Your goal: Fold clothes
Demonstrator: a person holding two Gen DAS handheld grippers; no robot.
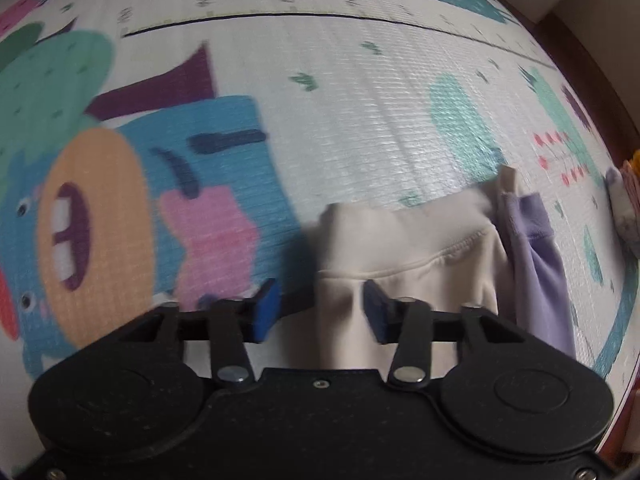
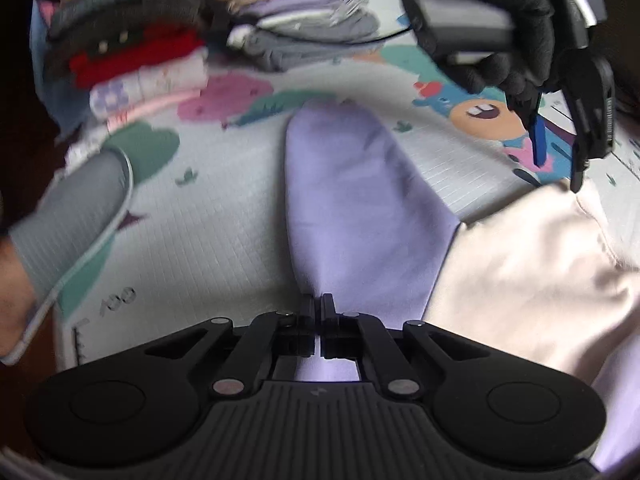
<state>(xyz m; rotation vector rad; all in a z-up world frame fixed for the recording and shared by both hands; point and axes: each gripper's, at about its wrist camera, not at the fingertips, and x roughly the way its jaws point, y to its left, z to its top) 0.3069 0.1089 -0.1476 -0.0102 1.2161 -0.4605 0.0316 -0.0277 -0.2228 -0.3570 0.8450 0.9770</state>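
Right gripper (image 2: 319, 312) jaws clenched on lilac sleeve (image 2: 352, 200) at six o'clock. Left gripper (image 1: 320, 308) jaws parted around cream shirt (image 1: 400, 248) edge, not yet pinching; risk of slipping free, skewing fold.

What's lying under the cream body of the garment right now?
The cream body rests on the patterned play mat, with the lilac sleeve extending from beneath its edge. Whatever else lies under the cream fabric is covered.
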